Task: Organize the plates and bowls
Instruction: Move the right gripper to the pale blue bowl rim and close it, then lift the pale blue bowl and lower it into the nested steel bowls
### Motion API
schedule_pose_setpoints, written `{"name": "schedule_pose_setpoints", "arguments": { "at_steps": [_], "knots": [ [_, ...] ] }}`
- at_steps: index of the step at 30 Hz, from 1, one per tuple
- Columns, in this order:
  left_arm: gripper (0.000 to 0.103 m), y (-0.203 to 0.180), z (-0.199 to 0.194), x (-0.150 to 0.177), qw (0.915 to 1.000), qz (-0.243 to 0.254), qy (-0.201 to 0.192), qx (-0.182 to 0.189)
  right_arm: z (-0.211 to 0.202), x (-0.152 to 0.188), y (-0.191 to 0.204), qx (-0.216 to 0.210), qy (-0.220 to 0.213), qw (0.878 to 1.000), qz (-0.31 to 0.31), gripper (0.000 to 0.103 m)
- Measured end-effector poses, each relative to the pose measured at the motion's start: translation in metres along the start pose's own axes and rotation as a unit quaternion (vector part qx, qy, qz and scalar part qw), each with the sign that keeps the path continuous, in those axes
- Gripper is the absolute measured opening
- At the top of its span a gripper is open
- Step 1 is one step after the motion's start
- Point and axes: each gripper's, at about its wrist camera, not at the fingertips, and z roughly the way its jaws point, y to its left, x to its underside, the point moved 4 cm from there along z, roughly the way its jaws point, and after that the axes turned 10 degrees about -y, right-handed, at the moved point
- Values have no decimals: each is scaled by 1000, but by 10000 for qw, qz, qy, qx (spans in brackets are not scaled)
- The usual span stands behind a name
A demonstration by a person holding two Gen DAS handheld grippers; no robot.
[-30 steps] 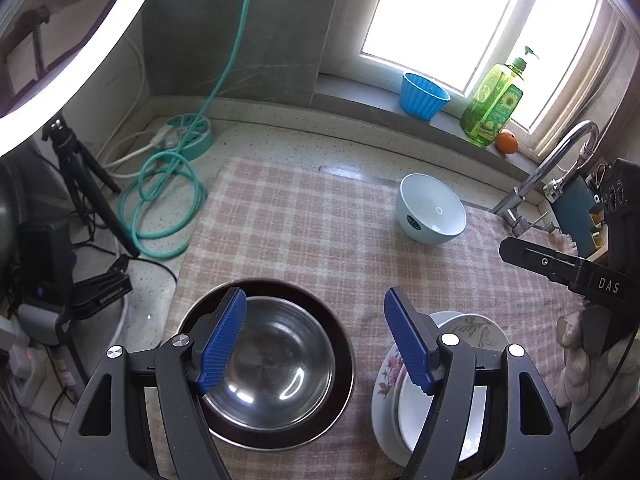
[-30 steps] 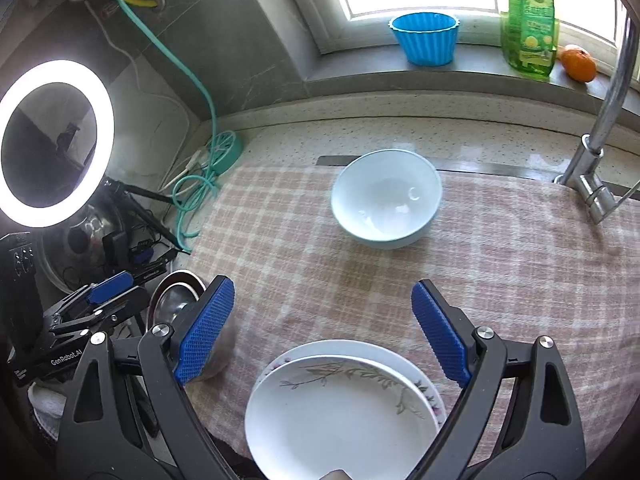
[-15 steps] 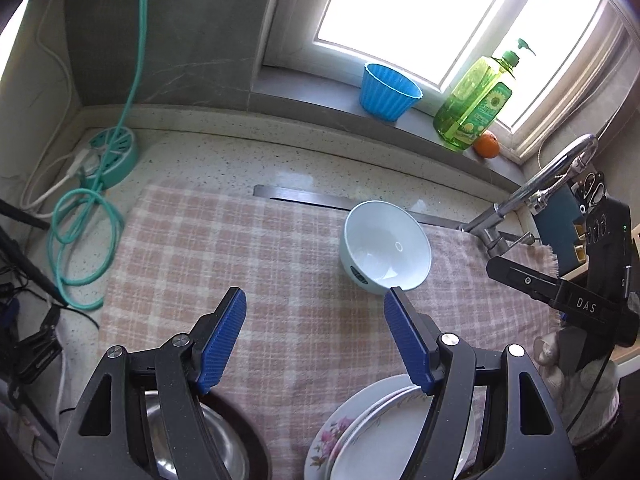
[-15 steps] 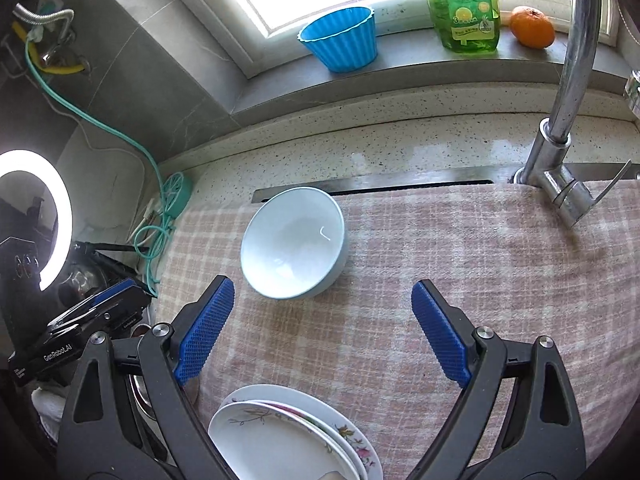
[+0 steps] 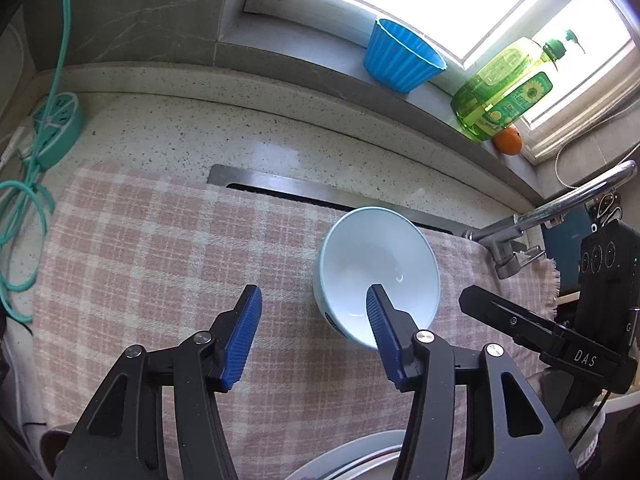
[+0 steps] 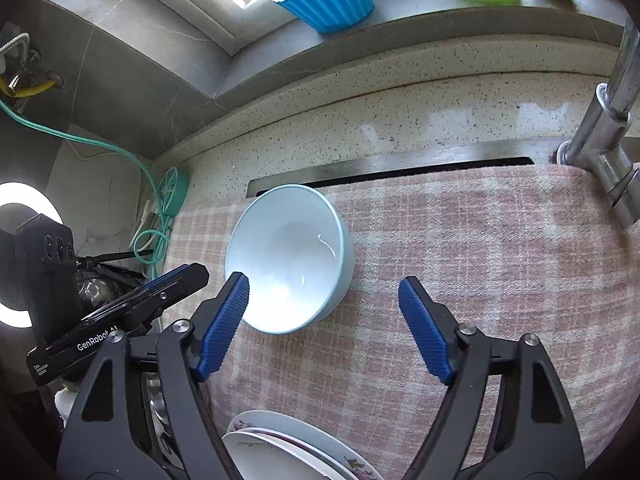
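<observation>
A pale blue bowl (image 5: 378, 256) stands upright and empty on the pink checked cloth (image 5: 152, 248); it also shows in the right wrist view (image 6: 288, 256). My left gripper (image 5: 314, 320) is open, its right fingertip over the bowl's near rim, its left one outside. My right gripper (image 6: 324, 312) is open, its left fingertip at the bowl's left rim. A stack of white flowered plates (image 6: 288, 444) lies at the near edge, its rim also in the left wrist view (image 5: 352, 456). A bit of the steel bowl (image 6: 158, 404) shows beside them.
A chrome tap (image 6: 604, 136) rises at the right over the cloth-covered sink. A blue ribbed cup (image 5: 400, 56), a green soap bottle (image 5: 504, 92) and an orange (image 5: 508, 140) sit on the window sill. A green hose (image 5: 24, 200) and a ring light (image 6: 16, 256) are at the left.
Both grippers have moved forward from the plates and steel bowl towards the pale blue bowl, which is now close between their fingertips. Both stay open.
</observation>
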Motion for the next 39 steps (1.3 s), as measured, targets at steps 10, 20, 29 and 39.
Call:
{"name": "schedule_pose_setpoints", "arguments": {
  "at_steps": [10, 20, 29, 39],
  "knots": [
    [27, 1, 25, -1, 9996, -147, 207, 78, 27, 0, -10, 3, 246, 9997, 77, 49],
    [11, 0, 36, -1, 9994, -134, 293, 128, 43, 3, -11, 69, 409, 9991, 53, 19],
    [8, -1, 33, 1, 9993, -160, 269, 191, 42, 3, -7, 120, 390, 9992, 12, 17],
    [8, 4, -3, 3, 9992, -188, -7, 352, 15, 7, 16, -40, 294, 9994, -155, 16]
  ]
}}
